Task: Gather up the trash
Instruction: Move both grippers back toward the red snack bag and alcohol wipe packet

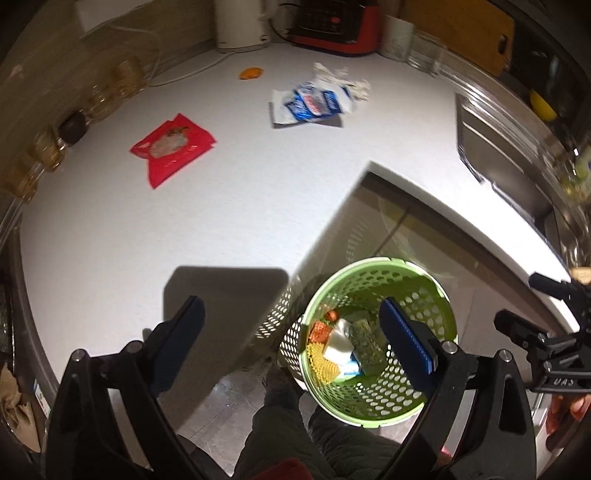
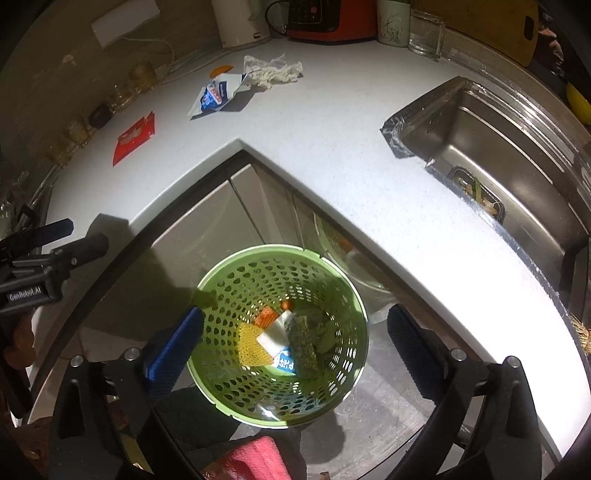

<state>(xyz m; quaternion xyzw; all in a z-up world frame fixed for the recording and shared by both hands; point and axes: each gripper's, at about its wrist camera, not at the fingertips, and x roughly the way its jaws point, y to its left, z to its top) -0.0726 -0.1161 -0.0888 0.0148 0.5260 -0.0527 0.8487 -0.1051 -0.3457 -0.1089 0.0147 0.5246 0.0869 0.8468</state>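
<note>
A green perforated basket point(image 1: 369, 264) point(image 2: 273, 251) stands on the floor in front of the counter's inner corner. It holds a yellow mesh piece point(image 2: 253, 345), a white piece, an orange scrap and a greenish wrapper. My left gripper point(image 1: 290, 310) is open and empty, one finger over the counter edge and the other over the basket. Directly above the basket, my right gripper point(image 2: 295, 314) hangs open with nothing between its fingers. On the white counter lie a red wrapper point(image 1: 173, 147) point(image 2: 133, 137), a blue-and-white wrapper point(image 1: 310, 103) point(image 2: 216, 94), a crumpled tissue point(image 1: 343, 79) point(image 2: 273, 70) and an orange peel point(image 1: 251, 73) point(image 2: 221, 69).
A steel sink point(image 2: 498, 147) is set in the counter at the right. A white kettle point(image 1: 240, 26), a red appliance point(image 1: 332, 26) and a cup stand along the back wall. Glass jars point(image 1: 48, 147) line the left edge. A person's legs show beside the basket.
</note>
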